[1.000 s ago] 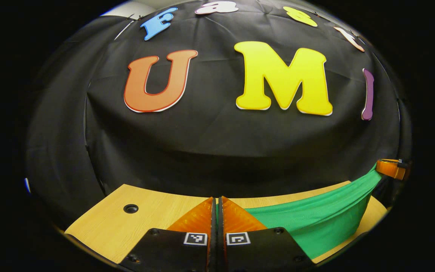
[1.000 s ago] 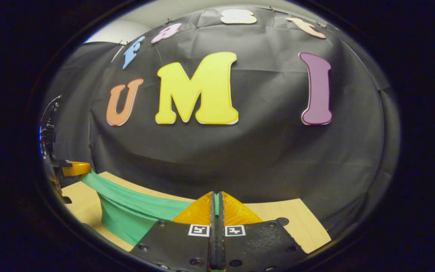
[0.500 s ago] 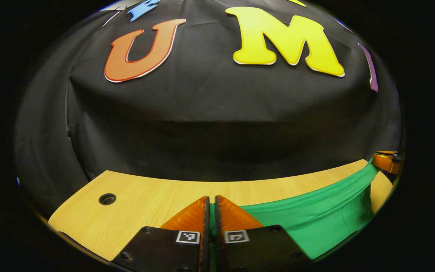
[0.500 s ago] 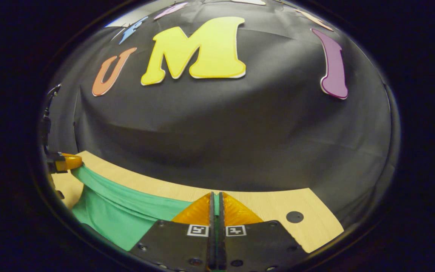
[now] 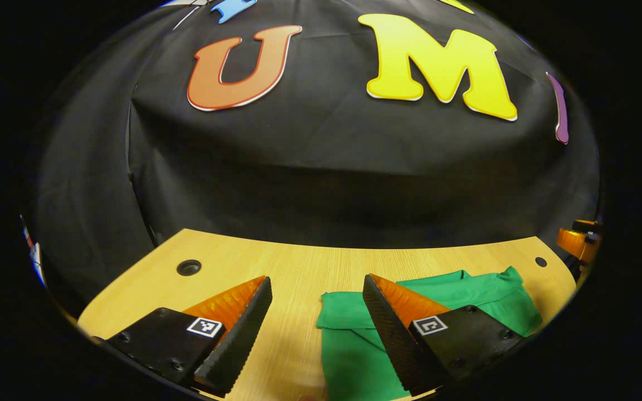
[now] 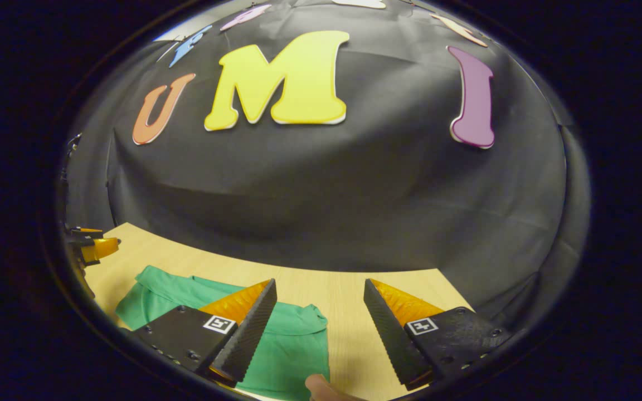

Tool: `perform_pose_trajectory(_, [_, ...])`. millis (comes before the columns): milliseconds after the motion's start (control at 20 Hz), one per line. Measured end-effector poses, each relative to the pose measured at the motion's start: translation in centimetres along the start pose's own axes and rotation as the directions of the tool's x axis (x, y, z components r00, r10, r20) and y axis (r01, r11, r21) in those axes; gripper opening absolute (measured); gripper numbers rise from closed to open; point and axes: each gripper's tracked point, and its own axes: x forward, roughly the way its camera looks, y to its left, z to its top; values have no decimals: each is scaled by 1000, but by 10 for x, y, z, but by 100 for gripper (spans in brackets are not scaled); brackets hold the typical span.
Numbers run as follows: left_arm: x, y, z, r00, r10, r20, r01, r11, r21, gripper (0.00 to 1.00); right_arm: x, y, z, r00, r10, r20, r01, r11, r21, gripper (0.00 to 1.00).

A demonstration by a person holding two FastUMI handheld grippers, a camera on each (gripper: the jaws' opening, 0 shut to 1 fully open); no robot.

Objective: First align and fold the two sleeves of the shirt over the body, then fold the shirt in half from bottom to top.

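Shirt in green is lying folded and flat on the wooden table as both hand-held grippers are hovering above it with fingers spread wide and nothing between them. Left gripper is pointing toward the booth's black cloth wall, its right finger overlapping the shirt's left edge in the left gripper view while its left finger is hanging over bare wood. Right gripper is mirroring that pose in the right gripper view, its left finger over the shirt and its right finger over bare table. A fingertip is peeking in at the bottom edge there. Round holes are showing in the tabletop near its far corners, well apart from the garment
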Motion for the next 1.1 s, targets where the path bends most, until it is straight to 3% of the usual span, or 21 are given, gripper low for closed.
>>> perform_pose_trajectory(150, [-54, -2, 19, 998, -6, 57, 6, 1000, 3, 100, -58, 1, 20, 998, 12, 62, -10, 999, -40, 96])
perform_pose_trajectory(300, [-119, -14, 32, 993, -32, 114, 33, 999, -13, 100, -118, 4, 30, 994, 45, 103, -45, 999, -7, 94])
perform_pose_trajectory(500, [-204, -30, 31, 985, -38, 170, 32, 999, 37, 100, -194, -1, 36, 982, 66, 179, -65, 998, -11, 95])
perform_pose_trajectory(650, [-260, -44, 13, 982, -34, 188, 22, 998, 65, 100, -246, -8, 22, 978, 63, 201, -56, 998, -36, 95])
perform_pose_trajectory(850, [-327, -64, -15, 980, -59, 190, 53, 998, 33, 100, -325, -20, -3, 978, 83, 194, -81, 997, -17, 96])
perform_pose_trajectory(1100, [-386, -72, -39, 969, -85, 234, 83, 996, 16, 100, -415, -36, -44, 969, 53, 241, -52, 999, -8, 95])
